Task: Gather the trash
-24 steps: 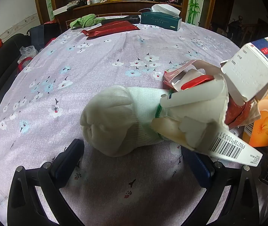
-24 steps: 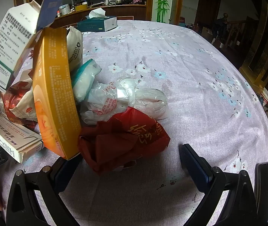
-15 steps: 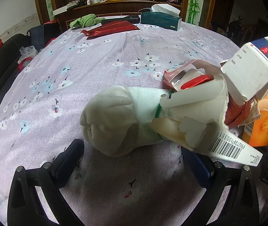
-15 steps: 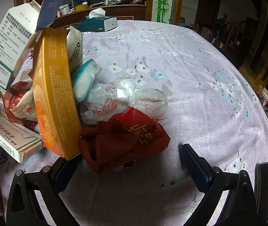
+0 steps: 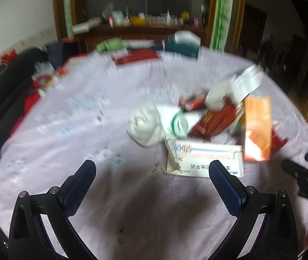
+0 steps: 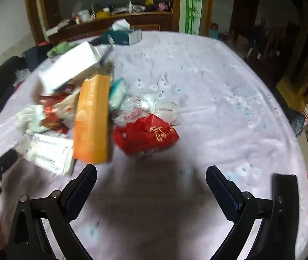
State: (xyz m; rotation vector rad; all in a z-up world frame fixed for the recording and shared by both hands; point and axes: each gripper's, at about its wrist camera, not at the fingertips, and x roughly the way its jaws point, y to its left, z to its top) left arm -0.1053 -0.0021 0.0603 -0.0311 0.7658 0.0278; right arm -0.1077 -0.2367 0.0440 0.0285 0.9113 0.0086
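The left gripper (image 5: 151,173) stands with its jaws spread wide and nothing between them; its blue-padded fingers (image 5: 79,186) hang over bare cloth, short of the trash and touching none of it. The right gripper (image 6: 150,177) is just as wide apart and equally empty, its pads clear of every item. Both point down at a table covered in a pale lilac flowered tablecloth (image 6: 229,91). The trash lies in one loose pile on the cloth, ahead of both grippers. In the left wrist view a white wad of cloth or paper (image 5: 147,125) sits at the pile's left edge, a flat white printed carton (image 5: 206,158) lies nearest the gripper, just beyond its right finger, and an orange box (image 5: 256,130) stands on end to the right of it, with red wrappers (image 5: 216,121) behind. In the right wrist view the orange box (image 6: 92,119) leans upright at the pile's middle, the white carton (image 6: 47,149) lies to its left, a larger white box (image 6: 71,67) tilts on top at the back, and a crumpled red bag (image 6: 147,134) lies nearest the open jaws, with clear plastic (image 6: 151,106) just behind it. Both views are blurred, so finer print cannot be read. A teal tissue box (image 6: 121,35) sits at the table's far edge, well apart from the pile.
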